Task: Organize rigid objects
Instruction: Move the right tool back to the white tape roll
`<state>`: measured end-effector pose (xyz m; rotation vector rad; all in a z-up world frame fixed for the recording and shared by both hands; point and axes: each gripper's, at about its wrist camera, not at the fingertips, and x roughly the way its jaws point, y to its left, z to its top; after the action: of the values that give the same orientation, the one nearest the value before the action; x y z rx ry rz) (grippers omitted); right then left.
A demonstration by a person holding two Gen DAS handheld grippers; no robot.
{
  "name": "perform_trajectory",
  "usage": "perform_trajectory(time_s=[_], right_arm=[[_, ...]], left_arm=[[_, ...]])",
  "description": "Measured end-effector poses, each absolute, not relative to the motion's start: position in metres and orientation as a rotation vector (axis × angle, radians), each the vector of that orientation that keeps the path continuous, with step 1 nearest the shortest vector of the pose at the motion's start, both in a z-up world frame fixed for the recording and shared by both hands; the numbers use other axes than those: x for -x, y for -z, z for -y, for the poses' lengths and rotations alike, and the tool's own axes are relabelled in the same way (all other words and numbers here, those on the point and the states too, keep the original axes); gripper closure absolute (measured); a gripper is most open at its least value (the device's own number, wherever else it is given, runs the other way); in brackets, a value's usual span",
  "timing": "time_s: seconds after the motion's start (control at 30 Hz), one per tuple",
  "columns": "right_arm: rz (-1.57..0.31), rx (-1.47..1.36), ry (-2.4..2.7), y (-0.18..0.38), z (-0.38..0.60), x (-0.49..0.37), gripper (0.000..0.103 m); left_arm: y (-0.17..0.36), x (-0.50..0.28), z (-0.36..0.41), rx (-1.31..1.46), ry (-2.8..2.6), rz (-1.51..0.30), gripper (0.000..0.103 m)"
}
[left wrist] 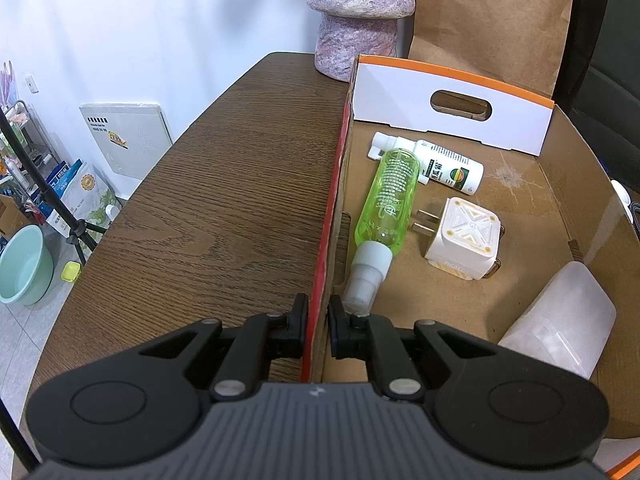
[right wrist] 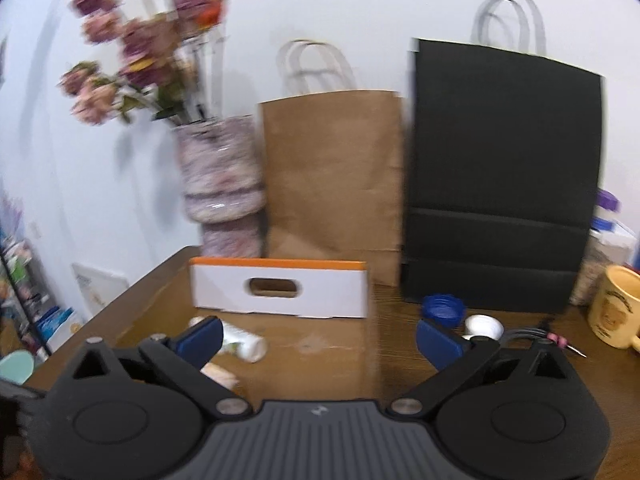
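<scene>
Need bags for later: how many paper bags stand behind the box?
2: a brown paper bag directly behind the cardboard box, and a black paper bag beside it. Others may be hidden.

The bench (left wrist: 224, 184) looks like dark wood with a clear grain and a soft sheen. The box (left wrist: 448, 92) is brown cardboard, matt and rough inside, with a smooth white end panel. The green bottle (left wrist: 390, 196) is glossy clear plastic; the white bottle (left wrist: 452, 168) and charger (left wrist: 466, 236) are smooth plastic. The vase (left wrist: 356, 12) looks like rough mottled stone. The brown bag (right wrist: 332, 176) is matt paper.
</scene>
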<state>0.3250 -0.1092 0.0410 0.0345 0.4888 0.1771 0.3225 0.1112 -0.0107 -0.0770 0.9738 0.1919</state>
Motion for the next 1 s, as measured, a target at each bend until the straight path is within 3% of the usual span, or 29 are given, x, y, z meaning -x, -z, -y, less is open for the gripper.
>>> perform_trajectory(time_s=[0.57, 1.0], right_arm=[[-0.557, -0.041, 0.007, -0.015, 0.214, -0.347, 0.0], [-0.69, 0.024, -0.003, 0.031, 0.215, -0.368, 0.0]], left_arm=[[0.011, -0.323, -0.111, 0.08, -0.191, -0.974, 0.092], [0.011, -0.323, -0.111, 0.079, -0.19, -0.974, 0.092]])
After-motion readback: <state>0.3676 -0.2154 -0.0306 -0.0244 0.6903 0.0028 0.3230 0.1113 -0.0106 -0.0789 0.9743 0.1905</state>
